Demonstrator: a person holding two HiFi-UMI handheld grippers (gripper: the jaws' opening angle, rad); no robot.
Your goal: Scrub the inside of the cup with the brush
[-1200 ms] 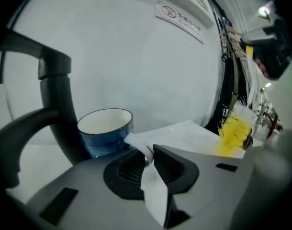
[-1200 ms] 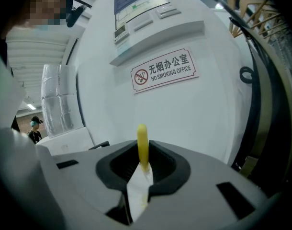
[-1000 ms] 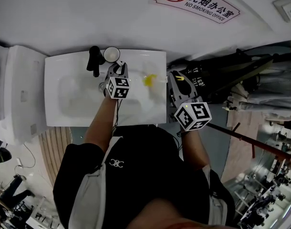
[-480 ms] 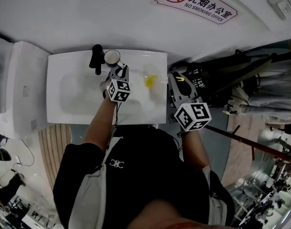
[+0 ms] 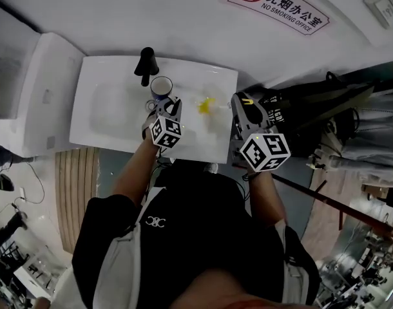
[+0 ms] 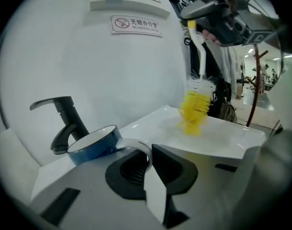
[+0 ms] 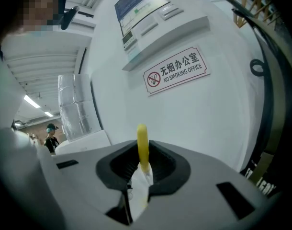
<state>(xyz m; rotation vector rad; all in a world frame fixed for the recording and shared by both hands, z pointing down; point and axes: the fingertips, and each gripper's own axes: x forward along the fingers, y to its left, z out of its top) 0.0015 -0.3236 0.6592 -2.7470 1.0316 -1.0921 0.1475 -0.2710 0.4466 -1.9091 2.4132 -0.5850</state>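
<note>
A blue cup (image 5: 161,85) with a white inside hangs just in front of the black faucet (image 5: 146,63), over the white sink (image 5: 106,118). Its white handle (image 6: 136,146) lies between the jaws of my left gripper (image 6: 146,164), which are closing and pressing on it. The left gripper (image 5: 163,103) is right behind the cup in the head view. My right gripper (image 7: 142,162) is shut on the yellow handle of the brush (image 7: 142,145). The brush's yellow bristle head (image 6: 194,110) hangs down over the sink's right side, to the right of the cup, below the right gripper (image 6: 227,13).
The sink stands against a white wall with a no-smoking sign (image 5: 275,4). A white unit (image 5: 38,89) adjoins the sink on the left. Dark bags and clothing (image 5: 312,108) lie to the right of the sink.
The cup has come away from beside the faucet toward the sink's front, carried by the left gripper. The right gripper with the brush has stayed about where it was.
</note>
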